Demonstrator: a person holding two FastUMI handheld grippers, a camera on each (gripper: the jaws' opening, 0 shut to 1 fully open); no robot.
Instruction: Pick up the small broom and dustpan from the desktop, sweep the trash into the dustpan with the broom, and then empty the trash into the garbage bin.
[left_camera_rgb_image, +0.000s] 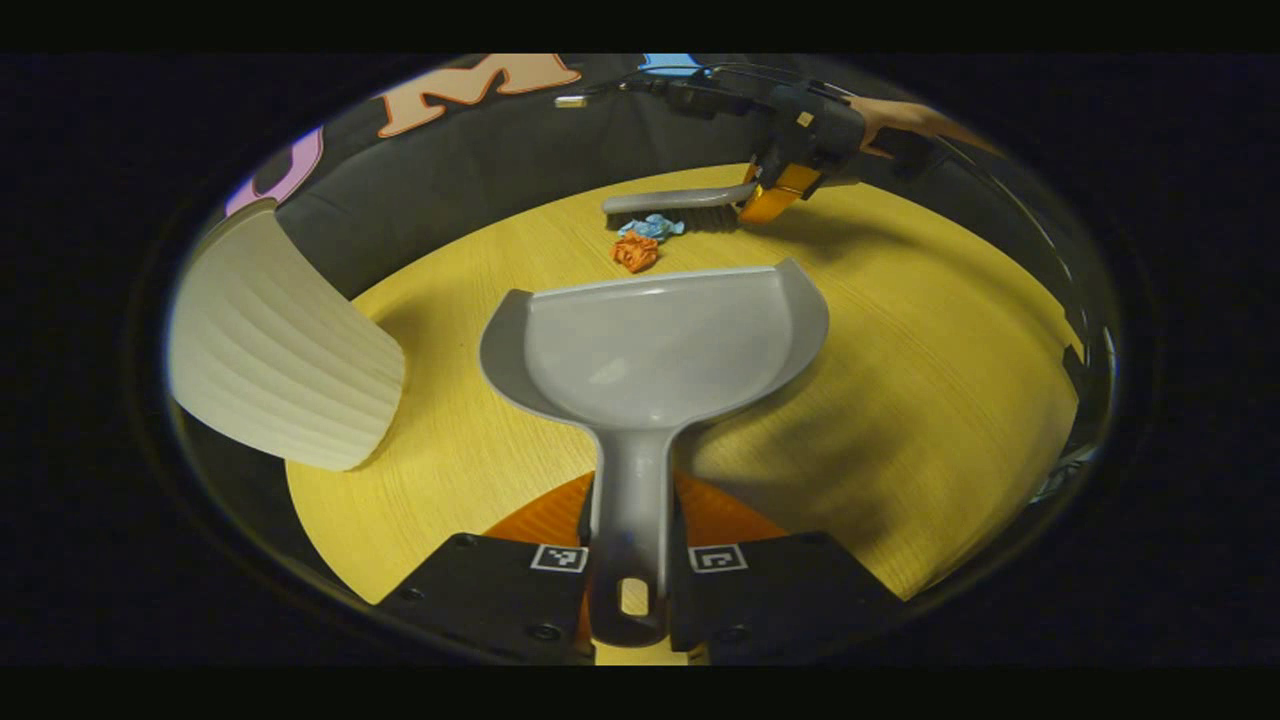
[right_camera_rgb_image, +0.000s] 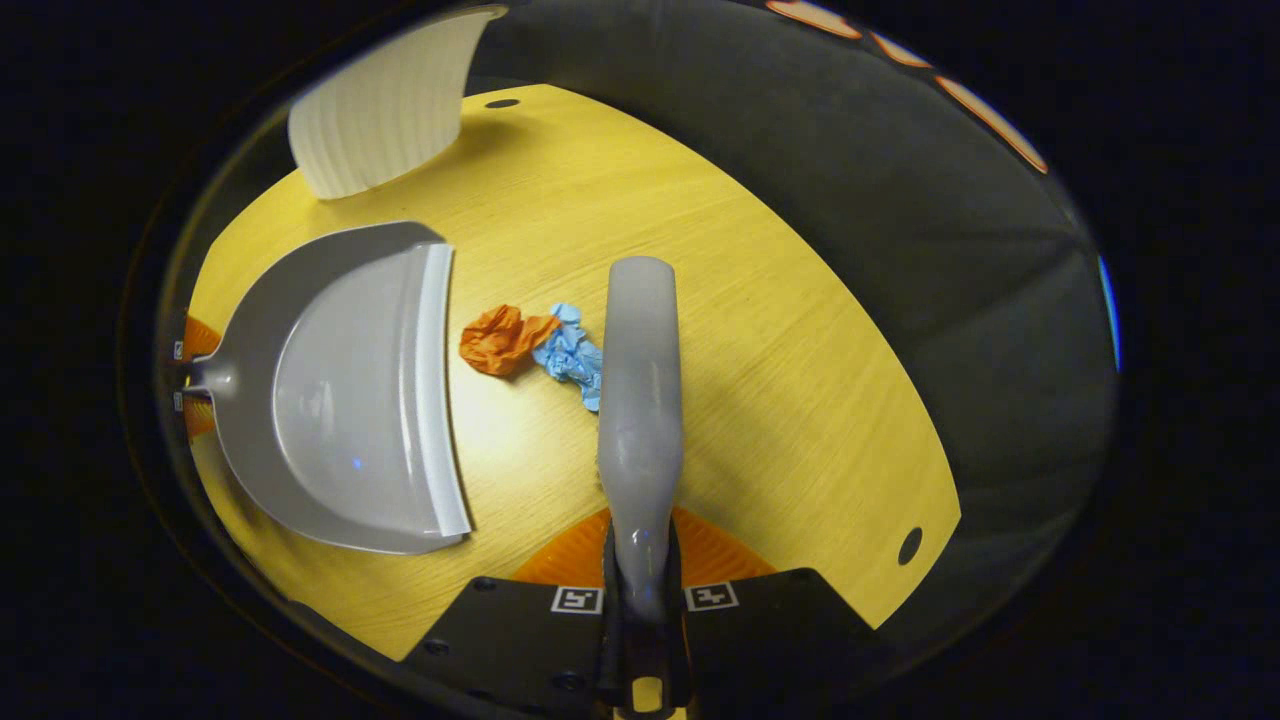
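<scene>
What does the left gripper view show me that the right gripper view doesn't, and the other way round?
Left gripper view: the left hand-held gripper shut on the dustpan handle. Across the table, the right hand-held gripper and the hand holding it grip the broom, seen side-on behind the orange wad and blue wad.
Right gripper view: the broom from above, the dustpan's lip facing the wads, and a hole in the table.
Both: dustpan, broom, both wads, bin, table.
</scene>
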